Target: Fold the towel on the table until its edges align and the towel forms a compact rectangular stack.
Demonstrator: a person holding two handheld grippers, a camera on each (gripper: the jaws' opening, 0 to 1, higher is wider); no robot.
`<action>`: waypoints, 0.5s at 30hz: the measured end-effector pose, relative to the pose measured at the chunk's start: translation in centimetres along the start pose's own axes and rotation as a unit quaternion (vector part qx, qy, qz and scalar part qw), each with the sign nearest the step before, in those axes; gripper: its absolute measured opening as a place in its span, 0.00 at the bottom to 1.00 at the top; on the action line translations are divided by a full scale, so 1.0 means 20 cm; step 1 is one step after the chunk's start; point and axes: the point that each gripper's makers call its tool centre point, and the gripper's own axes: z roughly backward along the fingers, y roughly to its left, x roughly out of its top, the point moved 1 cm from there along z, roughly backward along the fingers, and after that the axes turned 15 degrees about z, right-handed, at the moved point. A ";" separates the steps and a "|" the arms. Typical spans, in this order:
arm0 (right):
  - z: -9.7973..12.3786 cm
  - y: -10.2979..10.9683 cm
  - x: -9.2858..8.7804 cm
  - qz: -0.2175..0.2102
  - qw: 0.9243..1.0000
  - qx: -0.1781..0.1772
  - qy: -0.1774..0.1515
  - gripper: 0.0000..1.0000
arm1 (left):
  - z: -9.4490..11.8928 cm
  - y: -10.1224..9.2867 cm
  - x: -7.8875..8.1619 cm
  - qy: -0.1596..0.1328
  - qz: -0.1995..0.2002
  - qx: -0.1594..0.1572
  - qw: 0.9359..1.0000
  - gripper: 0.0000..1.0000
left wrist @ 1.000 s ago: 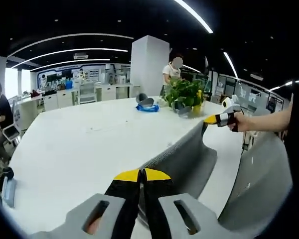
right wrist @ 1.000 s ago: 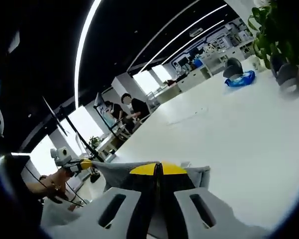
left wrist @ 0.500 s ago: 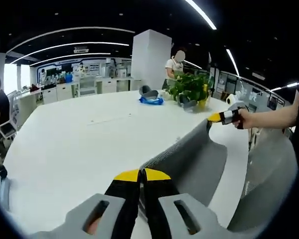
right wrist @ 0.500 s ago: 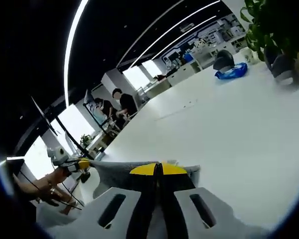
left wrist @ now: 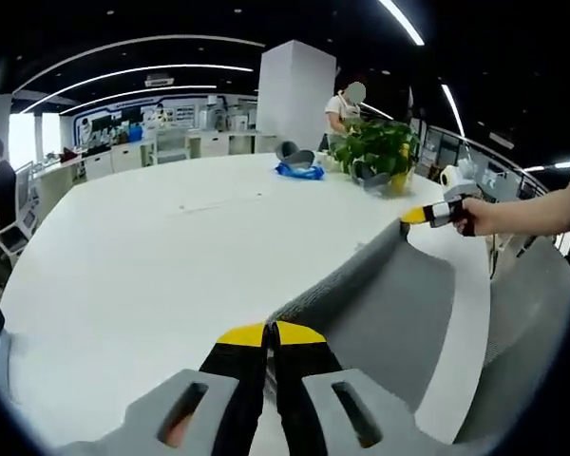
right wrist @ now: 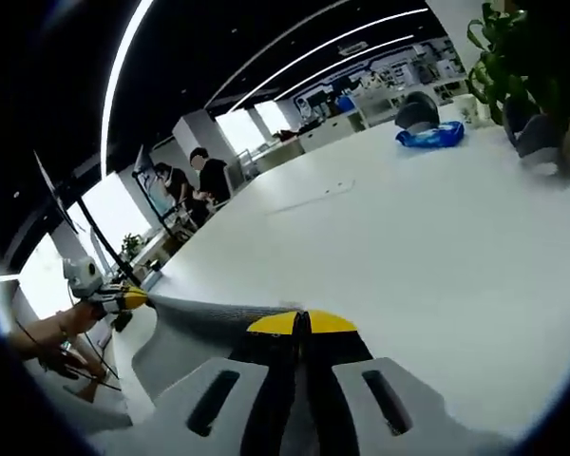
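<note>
Above the white table [left wrist: 123,256], the left gripper [left wrist: 271,334] and right gripper [right wrist: 301,323] each pinch a corner of the grey towel [left wrist: 380,304], stretching its edge taut, apparently to carry one even fold across.

Ahead of both tools the white desk [left wrist: 152,256] lies bare and open far across. The obstacles stand at its far end: a potted plant [left wrist: 375,157], and beside it a blue bag [left wrist: 299,172] with a grey thing on top.
</note>
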 end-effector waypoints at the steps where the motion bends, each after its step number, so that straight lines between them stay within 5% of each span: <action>1: 0.00 0.00 0.00 0.003 1.000 -0.001 0.003 0.00 | -0.01 0.01 0.00 0.002 -0.002 0.003 1.000 0.02; 9: -0.05 -0.02 -0.04 0.030 0.999 -0.012 0.020 0.00 | -0.09 0.06 -0.05 0.012 -0.027 0.031 0.999 0.03; 15: -0.03 -0.04 0.00 0.038 0.999 -0.009 -0.003 0.00 | -0.06 0.06 -0.01 -0.021 -0.024 0.029 0.999 0.15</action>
